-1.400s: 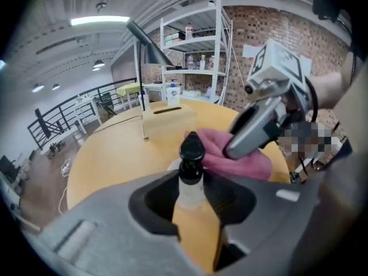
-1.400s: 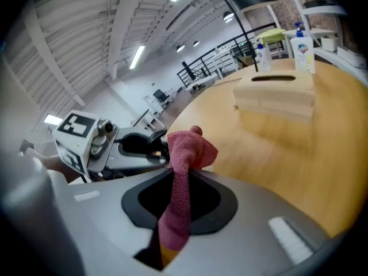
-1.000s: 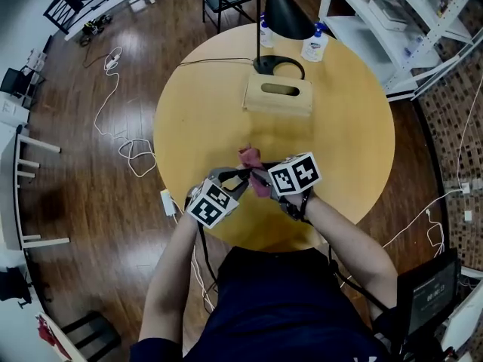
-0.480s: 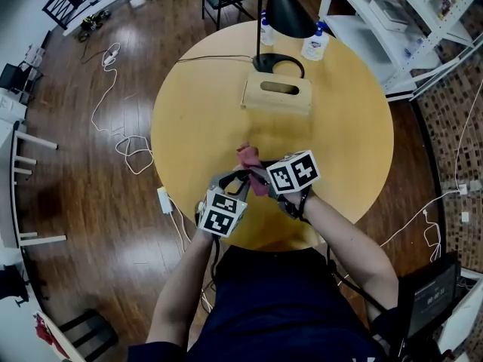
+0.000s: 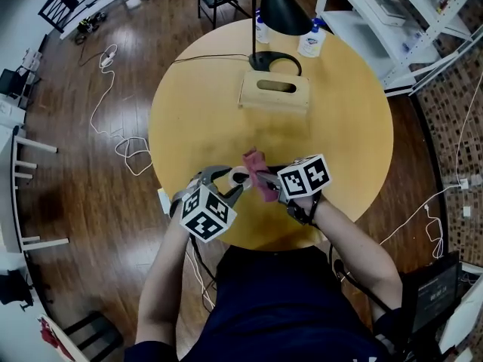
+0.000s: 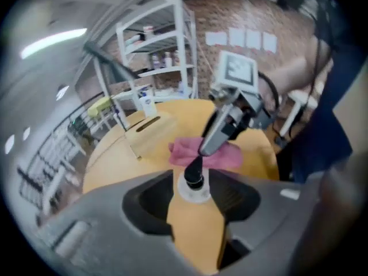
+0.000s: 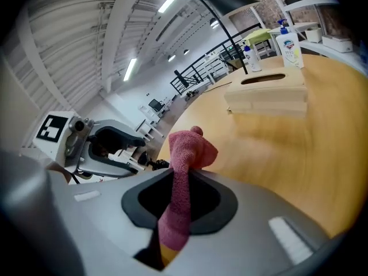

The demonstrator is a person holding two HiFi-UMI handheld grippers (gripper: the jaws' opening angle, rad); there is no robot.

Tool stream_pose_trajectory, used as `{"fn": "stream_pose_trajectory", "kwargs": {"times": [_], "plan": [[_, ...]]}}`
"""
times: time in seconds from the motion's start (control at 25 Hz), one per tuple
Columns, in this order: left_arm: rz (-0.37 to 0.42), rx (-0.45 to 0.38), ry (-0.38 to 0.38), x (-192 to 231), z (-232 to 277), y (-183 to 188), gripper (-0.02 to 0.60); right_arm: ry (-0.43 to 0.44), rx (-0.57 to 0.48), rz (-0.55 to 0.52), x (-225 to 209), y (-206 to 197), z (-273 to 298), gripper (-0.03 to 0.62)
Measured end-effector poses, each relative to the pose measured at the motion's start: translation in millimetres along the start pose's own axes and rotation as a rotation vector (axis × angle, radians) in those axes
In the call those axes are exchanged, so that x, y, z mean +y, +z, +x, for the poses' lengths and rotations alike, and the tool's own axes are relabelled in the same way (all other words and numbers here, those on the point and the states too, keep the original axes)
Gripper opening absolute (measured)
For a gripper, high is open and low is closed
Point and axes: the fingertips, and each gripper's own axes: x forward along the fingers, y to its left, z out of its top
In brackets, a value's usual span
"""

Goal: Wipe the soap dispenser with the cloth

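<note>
The small soap dispenser (image 6: 193,186), with a white collar and a black pump, stands near the round wooden table's (image 5: 343,123) edge closest to the person, between the jaws of the left gripper (image 5: 231,181). Those jaws have just been opening and now stand apart around it. The right gripper (image 7: 183,180) is clamped on the pink terry cloth (image 7: 187,151), held up just beside the dispenser. Both grippers carry cubes with black-and-white square markers. Toward the far edge lie a light wooden tissue box (image 5: 274,93), a black desk lamp (image 5: 281,10) and two white bottles (image 5: 311,42) with blue labels, their print too small to read.
</note>
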Motion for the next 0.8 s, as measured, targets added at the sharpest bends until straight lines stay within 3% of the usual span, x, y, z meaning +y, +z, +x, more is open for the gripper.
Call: {"fn": "stream_pose_trajectory", "kwargs": {"times": [0.08,0.12,0.24,0.32,0.48,0.56,0.64,0.68,0.72,0.76,0.8], "plan": [[0.241,0.109,-0.018,-3.2,7.2,-4.0,0.195,0.007,0.010,-0.002,-1.0,5.8,5.2,0.066],[0.306,0.141,-0.049,-5.9,10.4,-5.2,0.195,0.011,0.016,-0.008,1.0,8.3,8.8,0.066],[0.375,0.180,-0.153,-11.6,11.2,-2.9,0.105,0.033,0.047,-0.023,14.0,8.5,19.8,0.066],[0.493,0.235,-0.198,-12.6,8.8,-4.8,0.104,0.034,0.080,-0.042,18.3,-0.6,22.9,0.066],[0.919,0.328,-0.281,-20.8,3.3,-17.5,0.103,0.064,0.139,-0.059,27.0,-25.8,18.2,0.065],[1.067,0.353,-0.307,-22.1,-0.4,-21.5,0.103,0.084,0.130,-0.053,31.9,-25.8,13.7,0.066],[1.179,0.378,-0.287,-18.3,-2.4,-21.7,0.104,0.077,0.068,-0.034,29.4,-9.2,8.7,0.066],[1.204,0.392,-0.257,-14.9,-3.4,-20.5,0.106,0.063,0.030,-0.022,26.1,2.1,6.8,0.066],[1.179,0.412,-0.218,-10.6,-4.5,-19.1,0.113,0.046,-0.001,-0.011,22.3,12.1,6.2,0.066],[1.088,0.444,-0.179,-5.9,-5.8,-18.8,0.136,0.031,-0.017,-0.005,18.8,19.1,7.4,0.066],[0.934,0.485,-0.156,-2.2,-7.5,-20.1,0.142,0.022,-0.015,-0.009,16.9,22.5,10.4,0.066]]}}
